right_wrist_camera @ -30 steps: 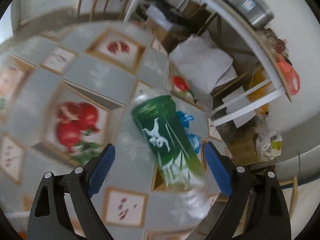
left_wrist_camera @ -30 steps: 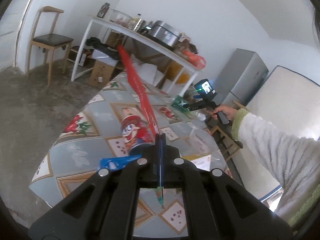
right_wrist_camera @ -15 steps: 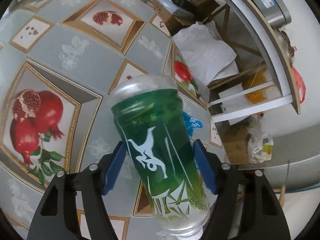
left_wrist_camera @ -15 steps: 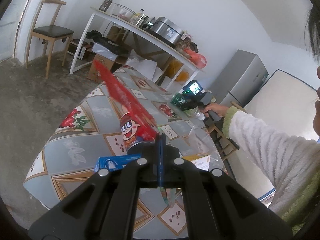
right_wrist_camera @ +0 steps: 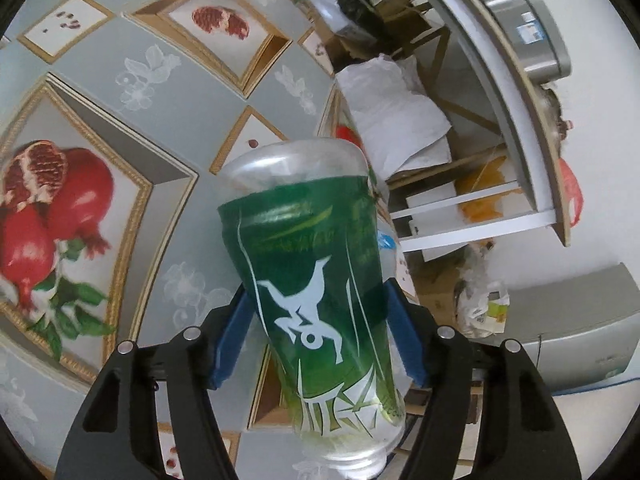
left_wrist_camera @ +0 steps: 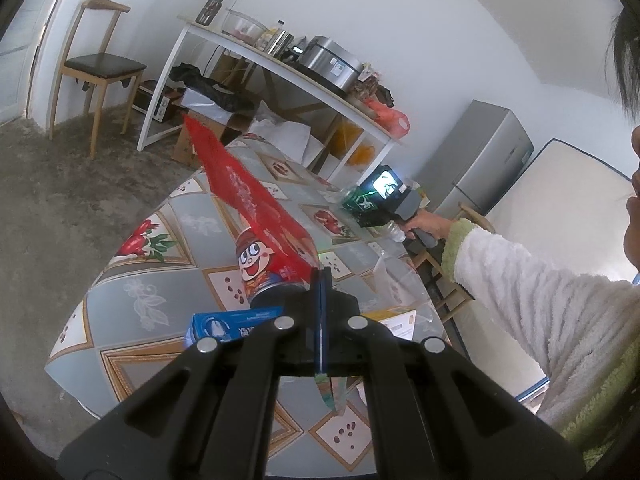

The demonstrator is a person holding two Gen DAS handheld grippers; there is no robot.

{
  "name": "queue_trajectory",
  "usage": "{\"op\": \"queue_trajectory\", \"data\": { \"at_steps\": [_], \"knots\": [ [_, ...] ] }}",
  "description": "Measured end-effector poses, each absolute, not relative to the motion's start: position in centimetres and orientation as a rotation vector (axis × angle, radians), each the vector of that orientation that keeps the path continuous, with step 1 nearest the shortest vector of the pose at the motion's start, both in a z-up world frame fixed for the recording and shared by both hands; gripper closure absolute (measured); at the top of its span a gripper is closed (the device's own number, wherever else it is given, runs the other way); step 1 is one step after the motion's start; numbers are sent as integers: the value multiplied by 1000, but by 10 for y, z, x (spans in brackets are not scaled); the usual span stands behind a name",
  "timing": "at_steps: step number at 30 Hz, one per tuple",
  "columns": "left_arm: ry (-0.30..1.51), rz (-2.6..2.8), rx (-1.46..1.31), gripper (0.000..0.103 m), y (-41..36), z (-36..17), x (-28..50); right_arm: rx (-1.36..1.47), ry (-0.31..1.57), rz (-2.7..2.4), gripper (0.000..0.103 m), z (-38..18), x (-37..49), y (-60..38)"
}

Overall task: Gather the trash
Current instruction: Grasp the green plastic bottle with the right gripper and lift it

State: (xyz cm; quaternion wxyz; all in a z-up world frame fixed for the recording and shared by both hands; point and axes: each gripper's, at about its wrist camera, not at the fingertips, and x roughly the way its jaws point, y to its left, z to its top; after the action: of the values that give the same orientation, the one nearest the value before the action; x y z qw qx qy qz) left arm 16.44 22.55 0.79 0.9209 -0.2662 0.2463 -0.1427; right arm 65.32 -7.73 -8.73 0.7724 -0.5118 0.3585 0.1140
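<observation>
table (left_wrist_camera: 168,292): patterned cloth, holds can (left_wrist_camera: 260,276), blue box (left_wrist_camera: 224,326) | red bag (left_wrist_camera: 248,200): clamped in left gripper (left_wrist_camera: 321,292), jaws fully closed, bag stretches up over table | bottle (right_wrist_camera: 320,292): green label, between right gripper (right_wrist_camera: 320,336) pads at table's far edge, jaws closing, pads touching its sides

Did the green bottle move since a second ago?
Yes. In the right wrist view the green bottle sits nearer the camera, deeper between the closing right hand-held gripper pads, and it now hides more of the pomegranate tablecloth.
</observation>
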Motion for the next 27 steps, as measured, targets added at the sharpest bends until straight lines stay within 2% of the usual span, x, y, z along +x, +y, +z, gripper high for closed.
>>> {"op": "queue_trajectory", "data": {
  "at_steps": [6,12,16,27],
  "knots": [
    [483,-320,-565,103,227,9,161,-1009,681,242,41,-50,594,-104],
    [458,-356,-576,103,224,12,155,-680,616,158,43,6,534,-165],
    [457,-376,-566,103,216,13,152,-512,599,128,43,23,505,-196],
    [384,-409,-505,103,190,46,127,-289,501,82,45,86,412,-239]
  ]
}}
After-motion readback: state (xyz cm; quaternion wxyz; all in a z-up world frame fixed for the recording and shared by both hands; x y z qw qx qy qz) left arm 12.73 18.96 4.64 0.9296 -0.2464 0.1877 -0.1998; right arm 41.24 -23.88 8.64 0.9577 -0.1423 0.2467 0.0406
